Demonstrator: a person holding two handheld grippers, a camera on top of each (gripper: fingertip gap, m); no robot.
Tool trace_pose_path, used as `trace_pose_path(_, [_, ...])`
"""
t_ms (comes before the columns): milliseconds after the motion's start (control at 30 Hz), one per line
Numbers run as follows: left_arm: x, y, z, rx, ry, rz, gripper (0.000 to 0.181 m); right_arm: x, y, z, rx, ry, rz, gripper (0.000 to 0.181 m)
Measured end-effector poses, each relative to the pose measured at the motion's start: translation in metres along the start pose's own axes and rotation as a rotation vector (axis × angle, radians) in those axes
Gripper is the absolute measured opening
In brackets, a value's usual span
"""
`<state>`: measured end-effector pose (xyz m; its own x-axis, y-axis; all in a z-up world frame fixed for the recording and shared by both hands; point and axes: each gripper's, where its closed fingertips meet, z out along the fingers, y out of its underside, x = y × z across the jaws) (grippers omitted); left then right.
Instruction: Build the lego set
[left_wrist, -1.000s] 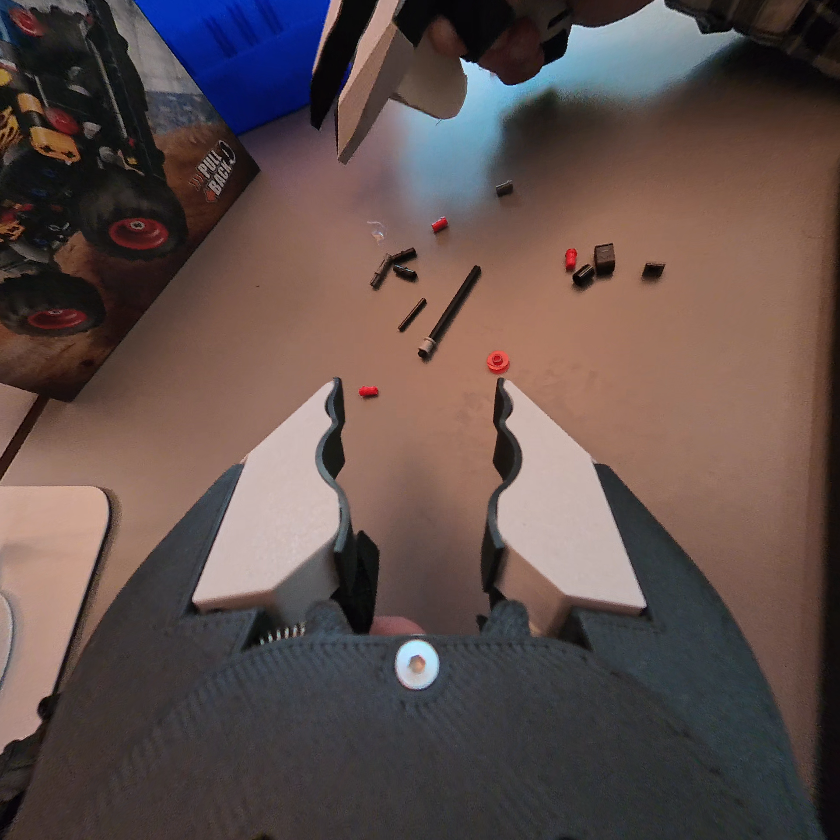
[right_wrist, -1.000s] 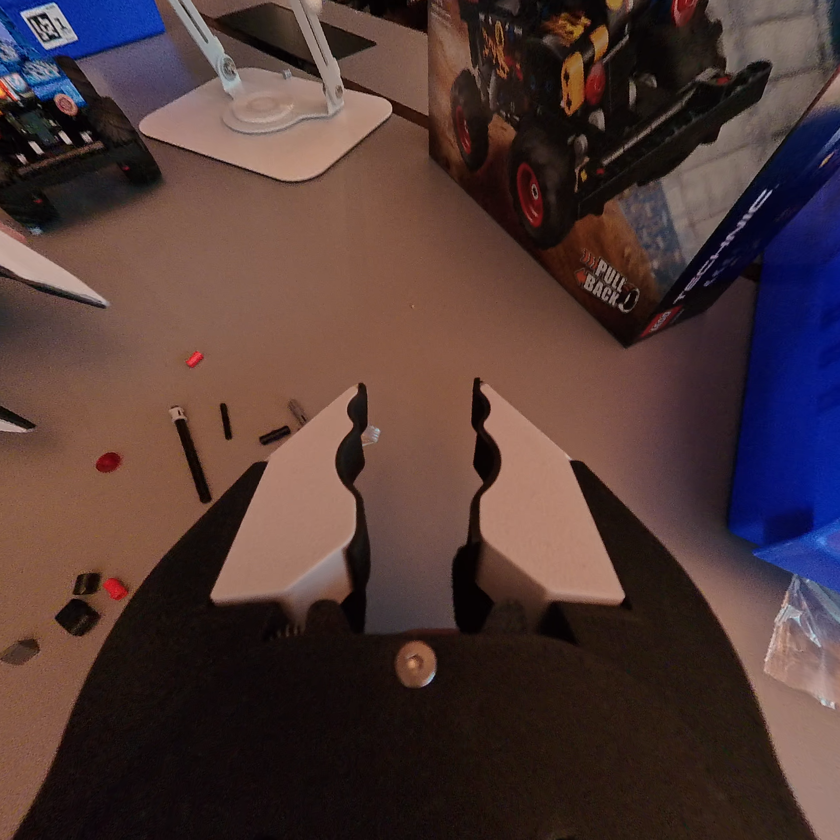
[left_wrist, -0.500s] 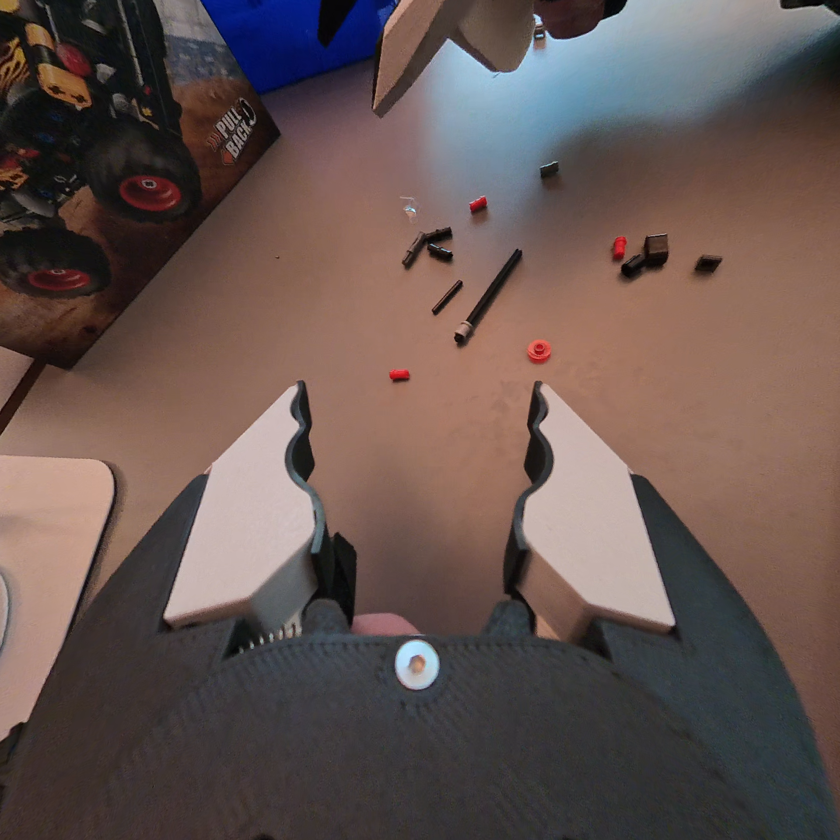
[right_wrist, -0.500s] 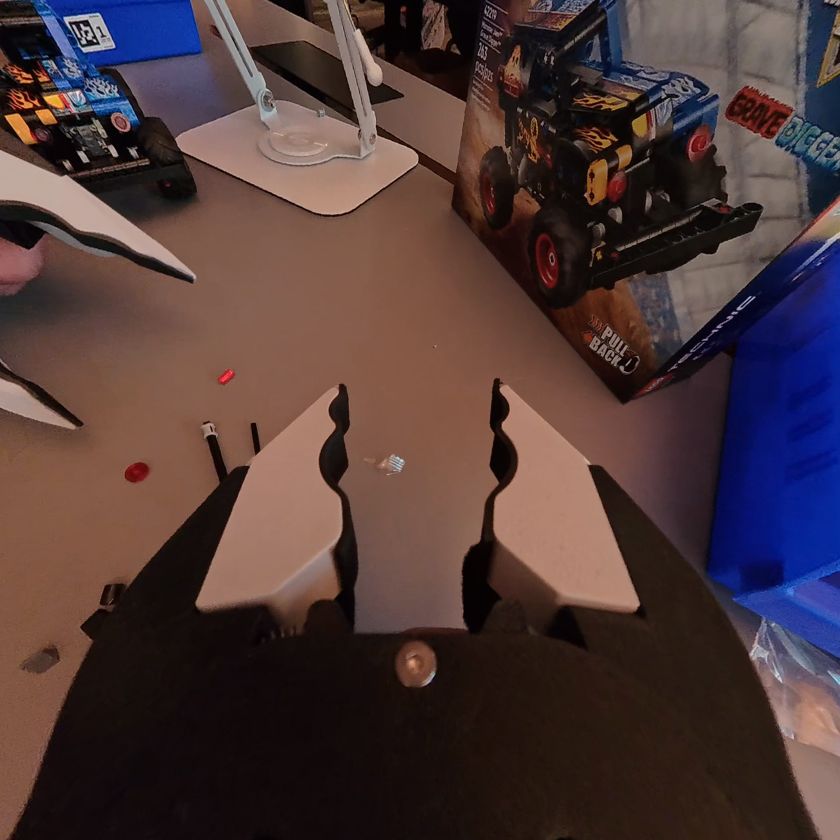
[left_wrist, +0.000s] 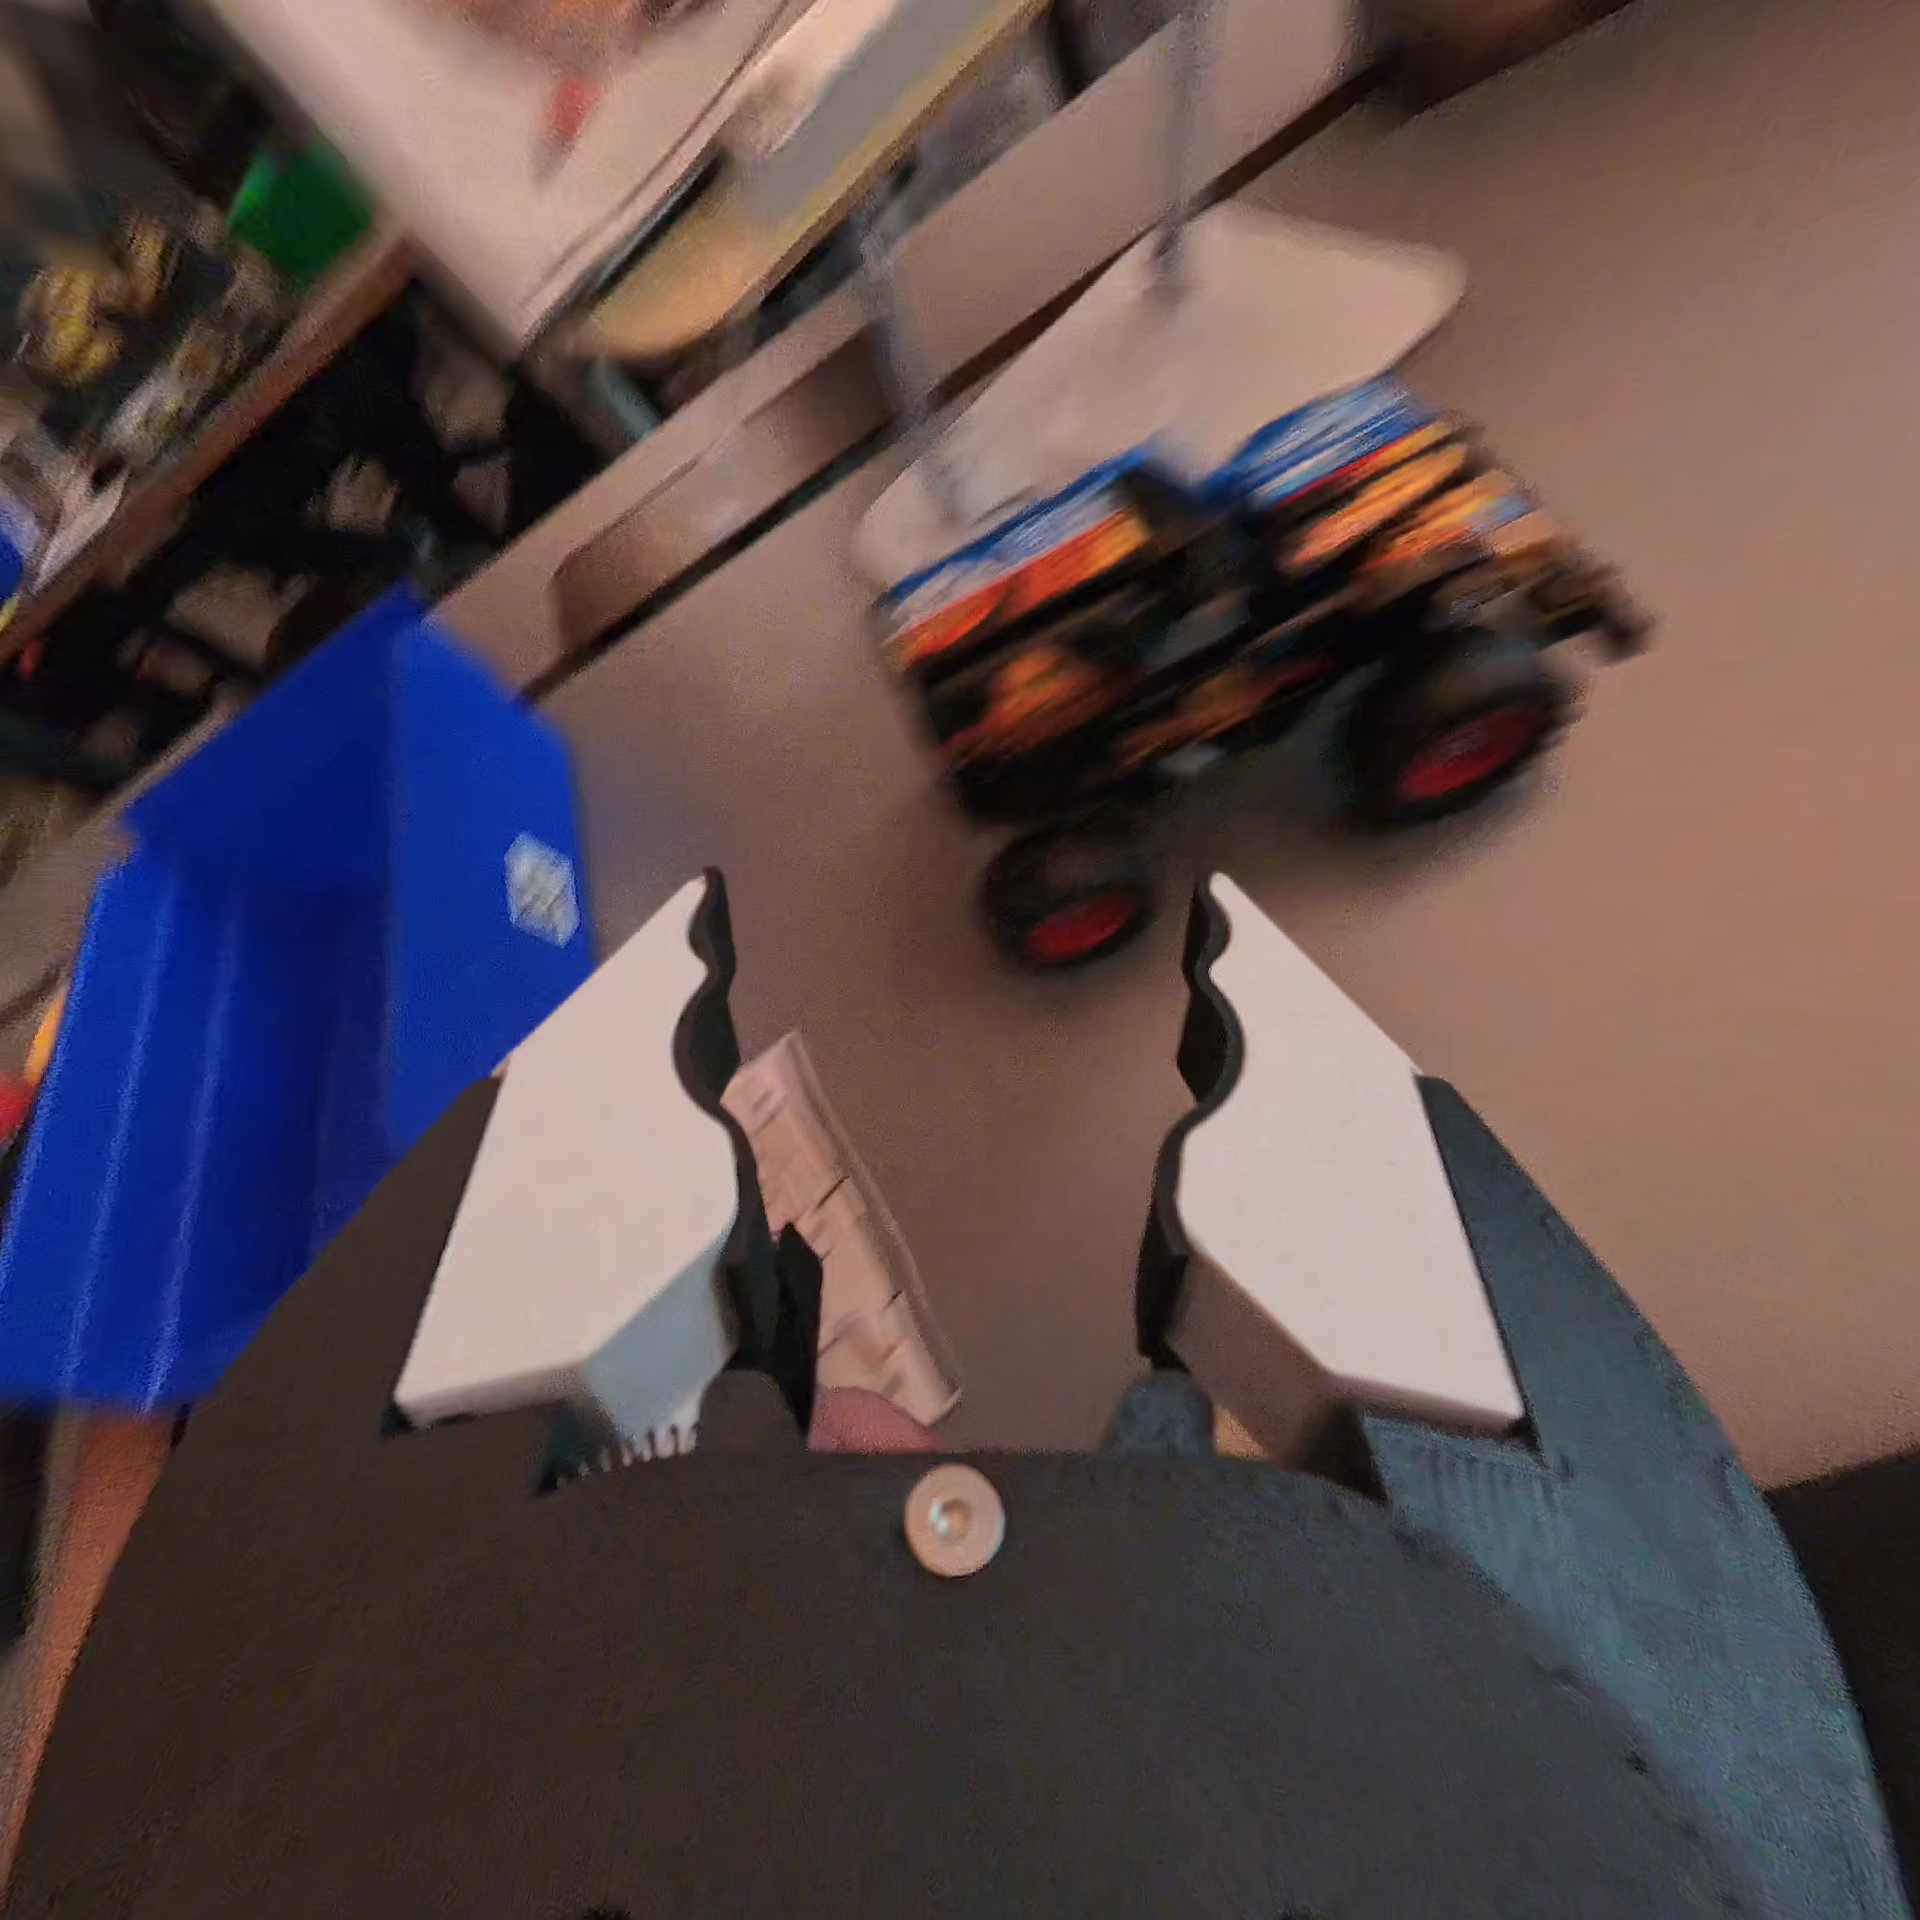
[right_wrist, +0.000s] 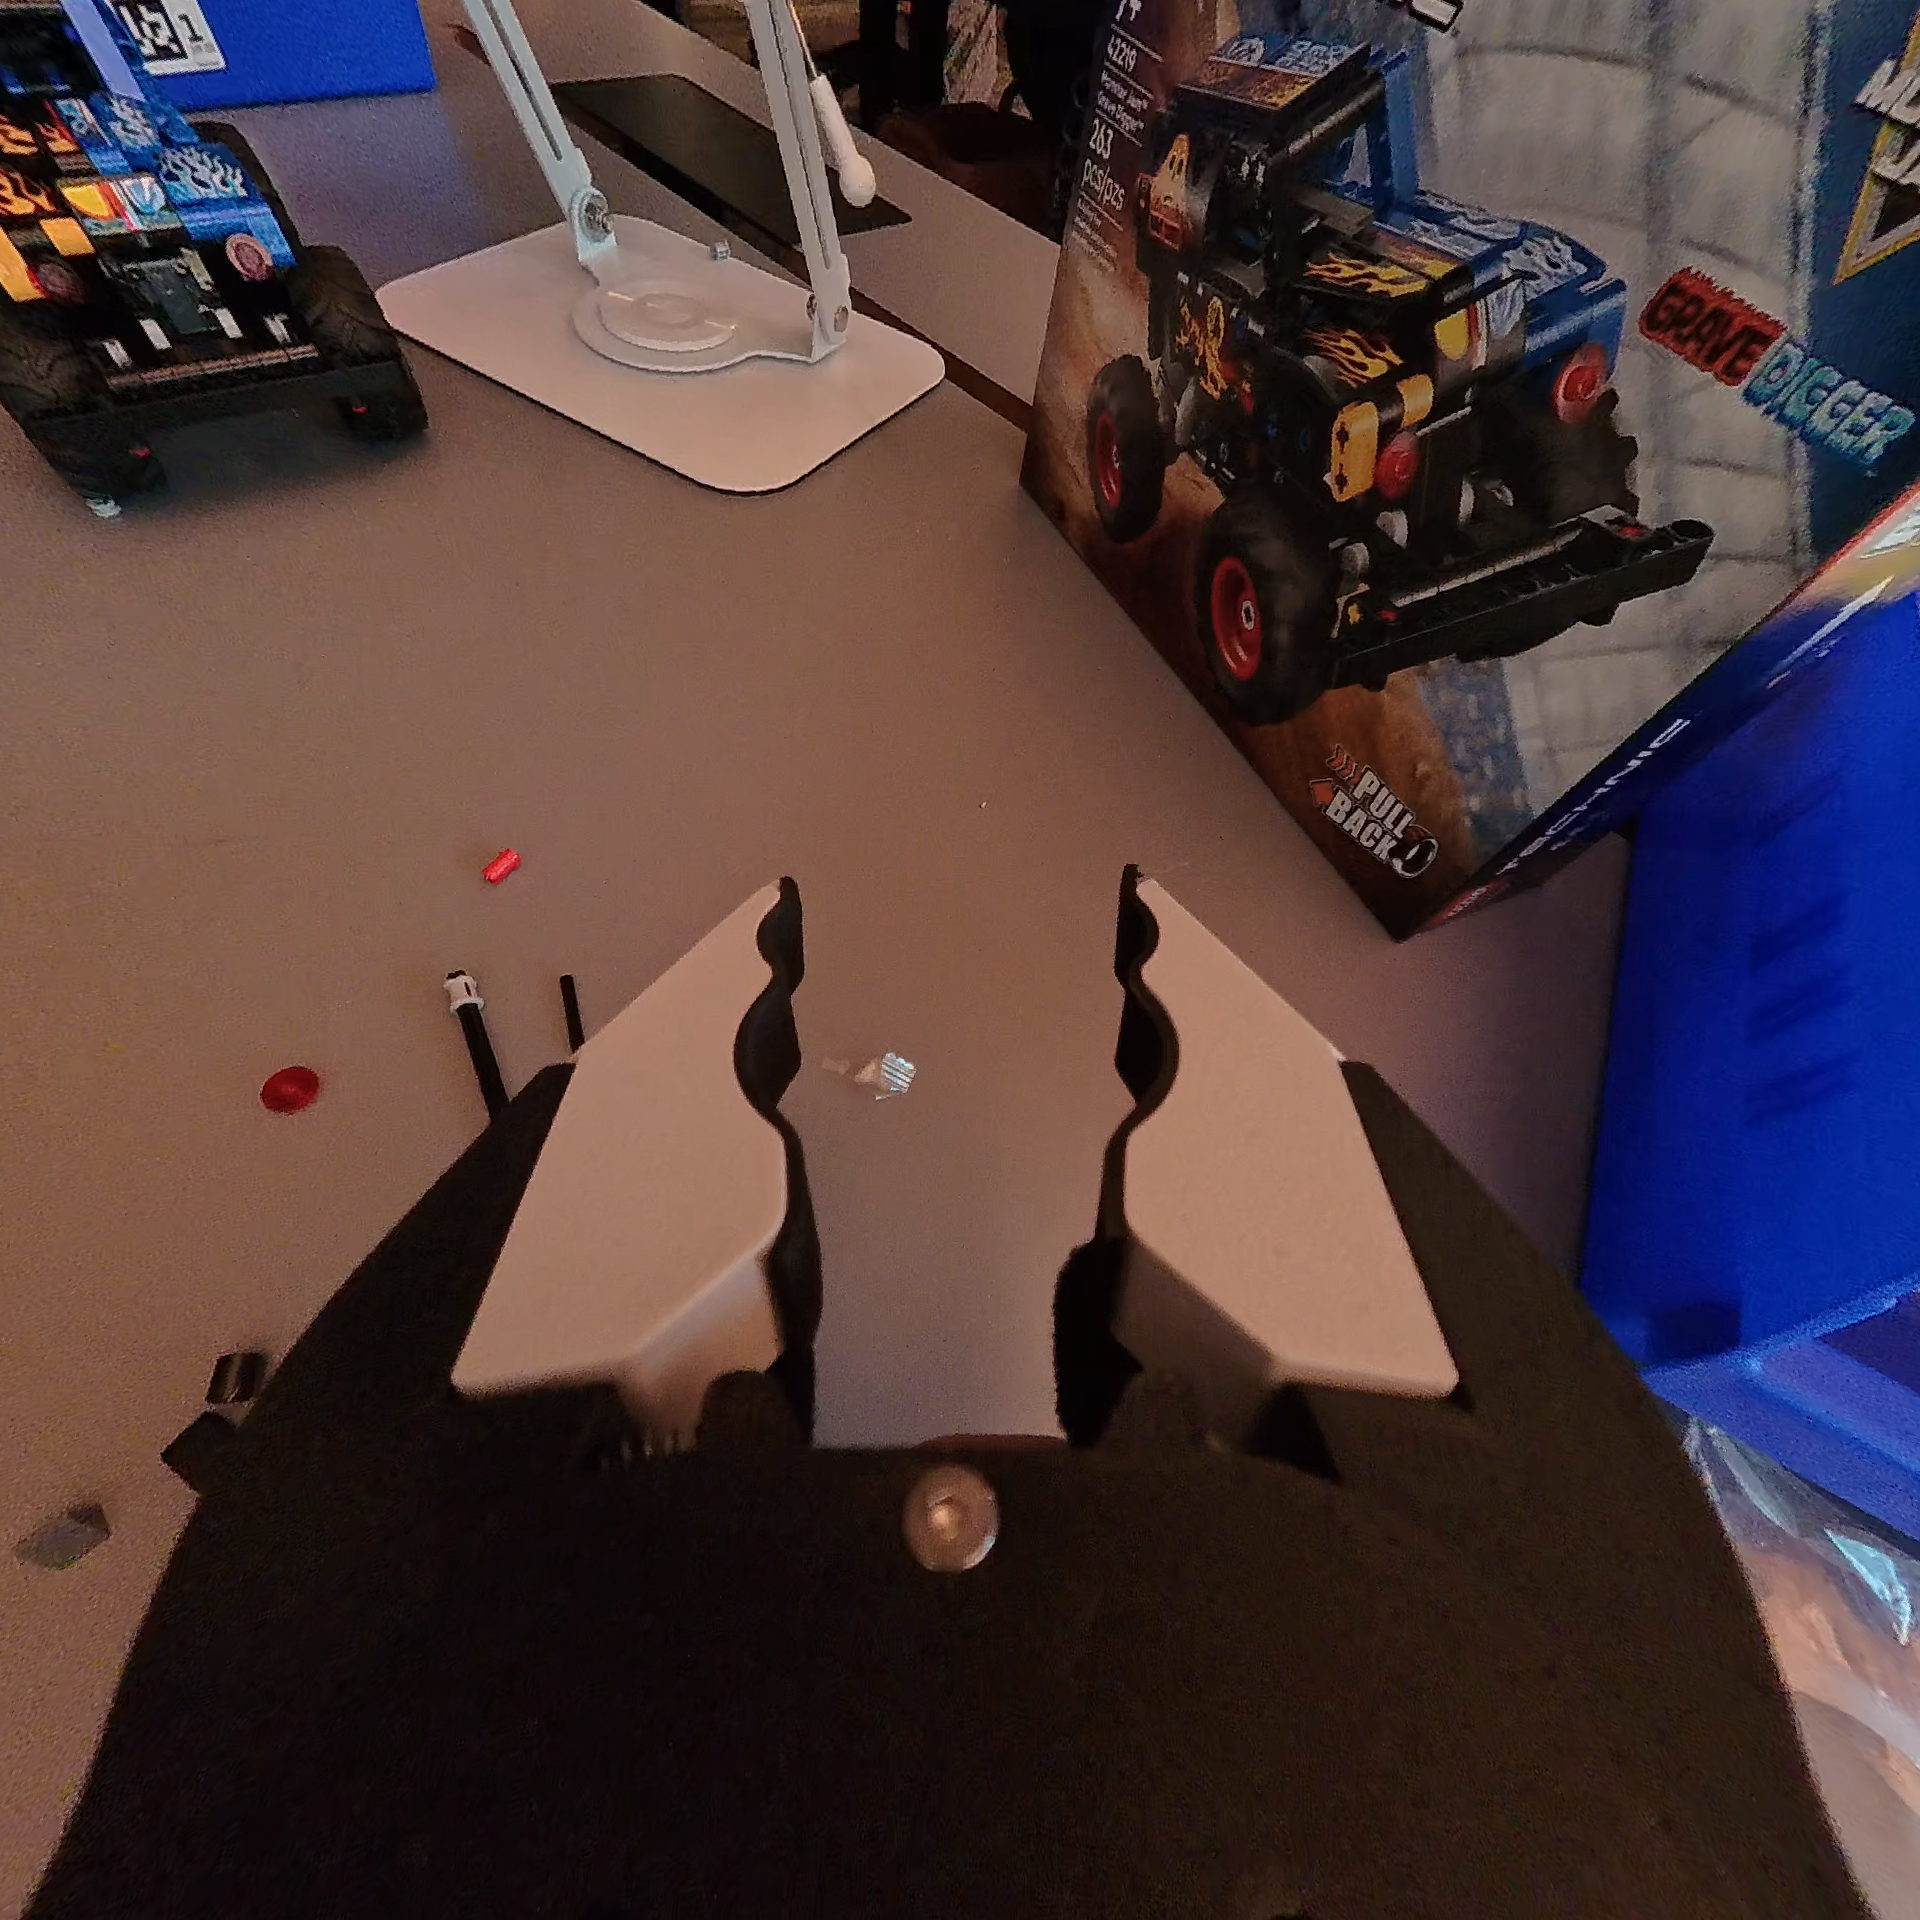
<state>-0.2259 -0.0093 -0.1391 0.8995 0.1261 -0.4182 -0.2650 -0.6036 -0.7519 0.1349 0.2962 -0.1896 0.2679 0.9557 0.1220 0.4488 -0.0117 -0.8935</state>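
Two grippers are under my control. My right gripper (right_wrist: 961, 883) hovers over the grey table (right_wrist: 727, 675) with its jaws spread and nothing between them; a small clear piece (right_wrist: 883, 1073) lies on the table, seen in the gap between the fingers. Left of that gripper I see a black axle (right_wrist: 473, 1039), a short black rod (right_wrist: 569, 1010), a red round piece (right_wrist: 289, 1089) and a small red pin (right_wrist: 501, 864), all apart from one another. The built truck model (right_wrist: 156, 291) stands at the far left, near the white stand base (right_wrist: 665, 364); the set's box (right_wrist: 1455, 416) stands upright at the right beside a blue bin (right_wrist: 1787, 1039).

My left gripper (left_wrist: 956, 894) also has its jaws spread and empty. Its view is heavily blurred; the truck model (left_wrist: 1226, 623) shows ahead of the fingertips, and a blue bin (left_wrist: 291, 987) shows at the left.
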Motion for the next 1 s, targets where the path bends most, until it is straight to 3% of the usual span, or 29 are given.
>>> trace_pose_path(100, [-0.053,0.071,0.01,-0.208,-0.046,-0.123,0.095,0.001,0.001,0.0,0.0,0.003,0.006,0.06])
trace_pose_path(200, [-0.061,0.12,0.033,-0.342,0.001,-0.208,0.095,0.004,0.001,-0.003,0.013,0.01,0.022,0.059])
trace_pose_path(300, [-0.05,0.15,0.051,-0.436,0.07,-0.248,0.085,0.008,0.002,-0.004,0.021,0.012,0.043,0.059])
trace_pose_path(400, [-0.046,0.149,0.053,-0.428,0.11,-0.288,0.054,0.01,0.005,-0.004,0.024,0.01,0.058,0.059])
trace_pose_path(500, [-0.041,0.145,0.062,-0.392,0.108,-0.288,0.0,0.011,0.007,-0.004,0.018,0.008,0.067,0.059])
trace_pose_path(667, [-0.045,0.144,0.066,-0.379,0.091,-0.237,0.0,0.002,-0.003,-0.006,0.037,-0.015,0.043,0.059])
trace_pose_path(800, [-0.029,0.124,0.055,-0.277,0.216,-0.271,0.0,-0.025,-0.023,-0.006,0.074,-0.066,-0.017,0.057])
trace_pose_path(867, [-0.046,0.126,0.051,-0.283,0.142,-0.264,0.003,-0.038,-0.024,-0.004,0.062,-0.081,-0.054,0.057])
trace_pose_path(933, [-0.052,0.141,0.055,-0.374,0.113,-0.258,0.073,-0.048,-0.025,-0.001,0.063,-0.103,-0.068,0.056])
trace_pose_path(967, [-0.046,0.147,0.058,-0.411,0.149,-0.264,0.076,-0.052,-0.026,0.0,0.068,-0.113,-0.066,0.056])
trace_pose_path(1000, [-0.04,0.142,0.061,-0.386,0.197,-0.305,0.065,-0.055,-0.028,0.001,0.071,-0.121,-0.064,0.055])
